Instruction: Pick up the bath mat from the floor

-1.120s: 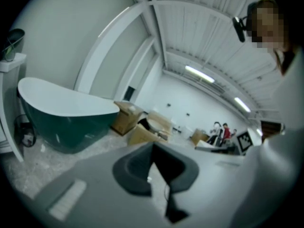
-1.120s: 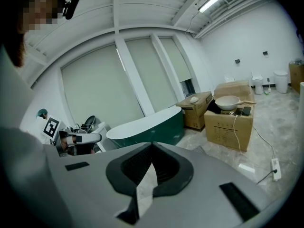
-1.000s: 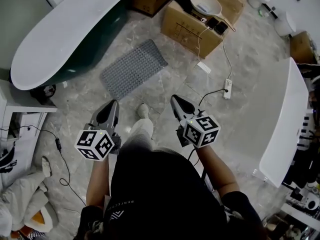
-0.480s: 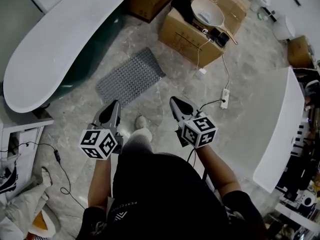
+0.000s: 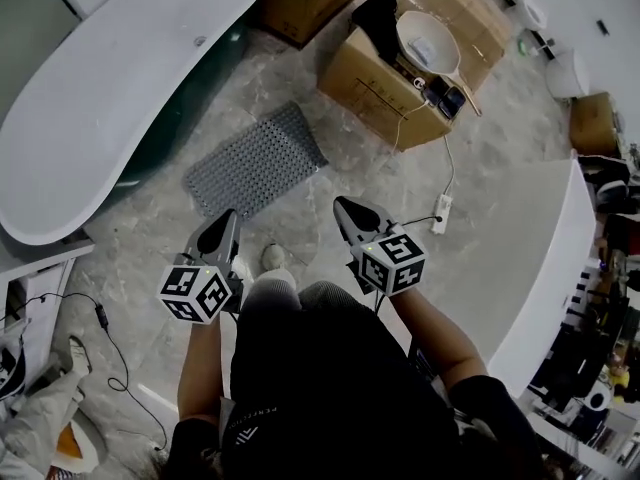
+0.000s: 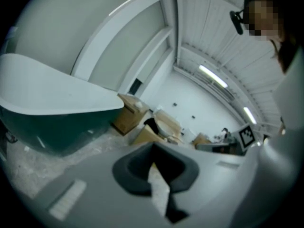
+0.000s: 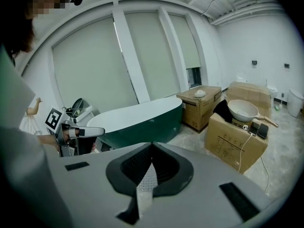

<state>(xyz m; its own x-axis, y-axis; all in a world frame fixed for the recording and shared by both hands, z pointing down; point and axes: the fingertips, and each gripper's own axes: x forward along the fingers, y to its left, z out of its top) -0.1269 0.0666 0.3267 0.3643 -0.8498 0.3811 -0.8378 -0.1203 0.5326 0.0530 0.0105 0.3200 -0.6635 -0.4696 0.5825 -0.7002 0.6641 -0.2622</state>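
Head view shows both claws clenched on nothing. The left claw (image 5: 226, 222) and the right claw (image 5: 345, 211) hang side by side in front of the person's body, tips pointing ahead and somewhat down. Each claw's own view shows its jaws pressed together with nothing between them. Just past the tips is bare marbled floor (image 5: 345, 173). Beyond that the grey bath mat (image 5: 255, 161) lies flat and spread out, beside the dark green bathtub (image 5: 110, 98) and near a cardboard box (image 5: 380, 88) carrying a white bowl (image 5: 428, 43). The mat is well apart from both claws. I judge the task is only at the approach: reaching down, opening a claw, gripping an edge and lifting are all left.
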